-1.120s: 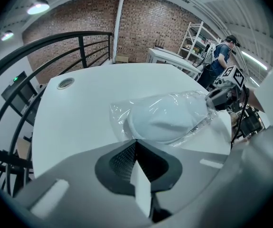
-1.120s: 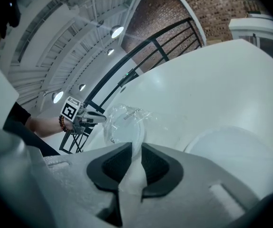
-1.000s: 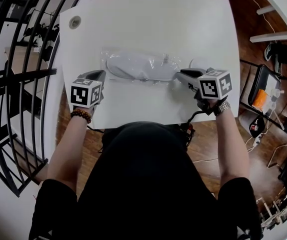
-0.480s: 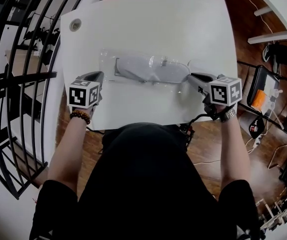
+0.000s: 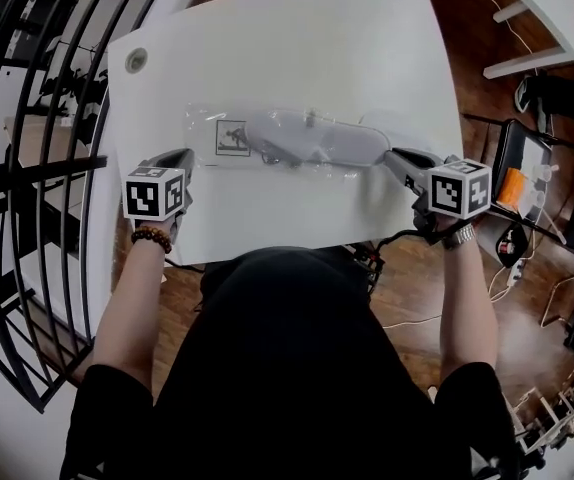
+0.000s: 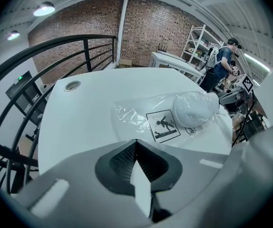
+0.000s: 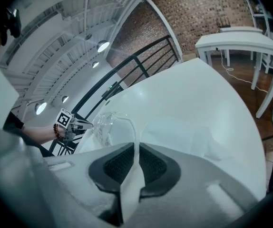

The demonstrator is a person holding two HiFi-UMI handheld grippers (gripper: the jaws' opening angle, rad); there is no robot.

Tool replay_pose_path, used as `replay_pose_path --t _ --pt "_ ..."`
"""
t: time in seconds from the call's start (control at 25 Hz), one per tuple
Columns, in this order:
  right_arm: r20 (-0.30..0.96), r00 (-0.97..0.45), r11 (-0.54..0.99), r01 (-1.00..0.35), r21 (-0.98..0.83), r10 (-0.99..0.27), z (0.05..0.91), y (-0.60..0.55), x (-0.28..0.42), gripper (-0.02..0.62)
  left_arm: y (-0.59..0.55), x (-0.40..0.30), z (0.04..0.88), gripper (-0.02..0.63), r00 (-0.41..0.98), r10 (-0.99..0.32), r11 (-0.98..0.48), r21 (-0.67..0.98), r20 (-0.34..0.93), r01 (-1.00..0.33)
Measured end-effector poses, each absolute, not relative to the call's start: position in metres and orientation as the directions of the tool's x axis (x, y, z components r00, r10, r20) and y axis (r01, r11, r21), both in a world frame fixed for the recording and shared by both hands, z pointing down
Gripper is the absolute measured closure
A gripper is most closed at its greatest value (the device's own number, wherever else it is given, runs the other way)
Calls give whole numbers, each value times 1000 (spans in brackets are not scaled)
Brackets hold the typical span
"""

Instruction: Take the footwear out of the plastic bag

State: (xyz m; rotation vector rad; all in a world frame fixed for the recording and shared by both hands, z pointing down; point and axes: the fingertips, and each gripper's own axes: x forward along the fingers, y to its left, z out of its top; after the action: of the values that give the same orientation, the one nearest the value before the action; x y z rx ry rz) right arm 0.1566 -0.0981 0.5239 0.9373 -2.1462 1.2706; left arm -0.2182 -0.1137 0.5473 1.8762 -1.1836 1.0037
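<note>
So your left gripper (image 5: 182, 158) is pinched all the way together on the left edge of the plastic bag (image 5: 203, 124), close to the left side of the white table (image 5: 297, 48). A thin pale strip of the bag sits right between the pads in the left gripper view.

Your right gripper (image 5: 395, 155) has just been closing its jaws, and there's a thin white strip clamped between them. That strip is the right end of the footwear (image 5: 317, 140).

The footwear lies lengthwise across the middle of the table between your two grippers. It's white and rounded, and clear plastic is crinkled over most of it. I can't tell how much of the right end is actually clear of the bag.

The bag's left part lies flat and see-through, with a square warning label (image 5: 231, 137) showing just left of the footwear.

A round grommet (image 5: 136, 60) sits in the table's far left corner, and a black railing (image 5: 27, 168) runs past on your left.
</note>
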Motion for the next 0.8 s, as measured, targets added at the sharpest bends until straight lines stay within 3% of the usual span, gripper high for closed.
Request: replay_pose_path --t 0.8 --pt "706 -535 175 -837 -519 -464 523 -84 248 569 -112 -224 552 591 259 -399 -301 141 880 -943"
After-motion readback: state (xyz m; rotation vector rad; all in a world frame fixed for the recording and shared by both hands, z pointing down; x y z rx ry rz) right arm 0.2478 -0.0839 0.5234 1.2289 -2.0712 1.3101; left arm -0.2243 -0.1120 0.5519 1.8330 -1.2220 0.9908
